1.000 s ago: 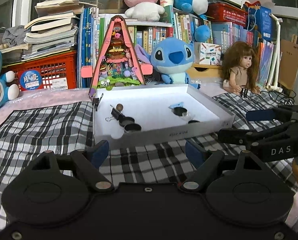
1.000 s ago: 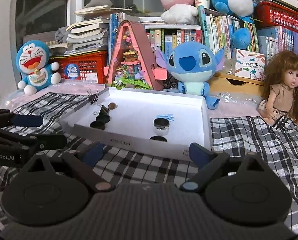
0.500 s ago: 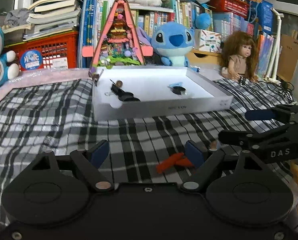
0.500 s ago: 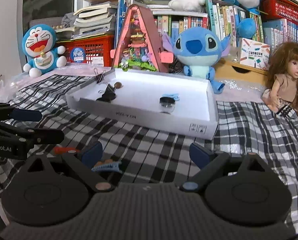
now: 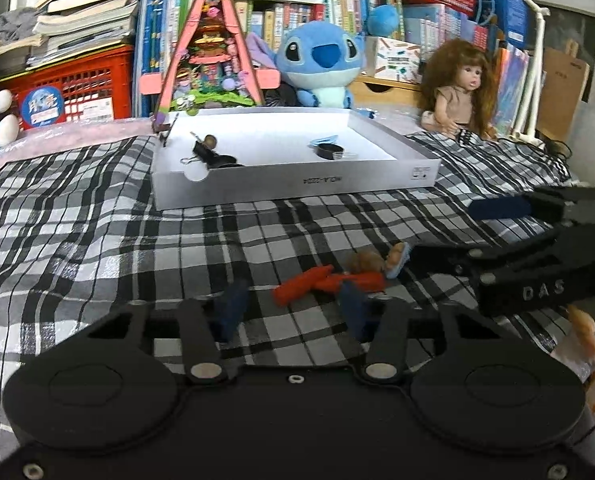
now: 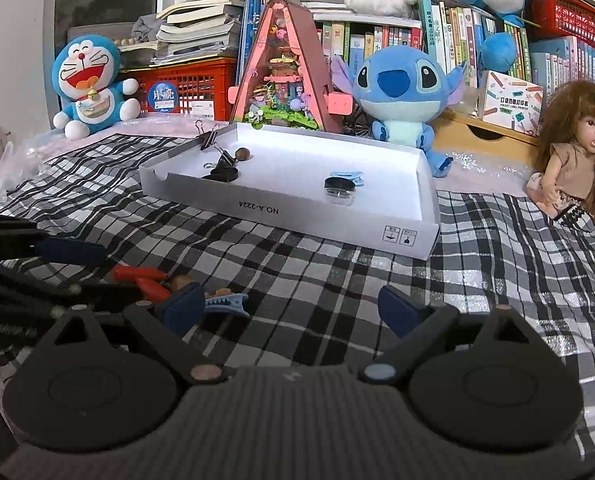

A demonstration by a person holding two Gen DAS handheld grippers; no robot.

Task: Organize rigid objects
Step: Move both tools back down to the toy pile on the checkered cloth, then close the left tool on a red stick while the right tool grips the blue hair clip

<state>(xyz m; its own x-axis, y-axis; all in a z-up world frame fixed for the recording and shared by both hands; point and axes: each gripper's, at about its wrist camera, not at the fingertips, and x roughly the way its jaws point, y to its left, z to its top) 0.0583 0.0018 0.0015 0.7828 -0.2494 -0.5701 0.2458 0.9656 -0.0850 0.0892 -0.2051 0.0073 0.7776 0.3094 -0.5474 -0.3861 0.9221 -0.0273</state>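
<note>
Orange clip (image 5: 329, 282) just beyond left claw (image 5: 291, 312) — untouched

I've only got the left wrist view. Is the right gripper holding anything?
Observer: No. The right gripper has its jaws wide open and they press on nothing.
Operator: What's the pale blue thing at its tip?
Observer: A toothed blue hair clip. It lies on the cloth by the tip of the left finger.
Operator: And the dark thing on the far left corner of the box?
Observer: A black binder clip, clamped on the rim with its wire handles sticking up.
</note>
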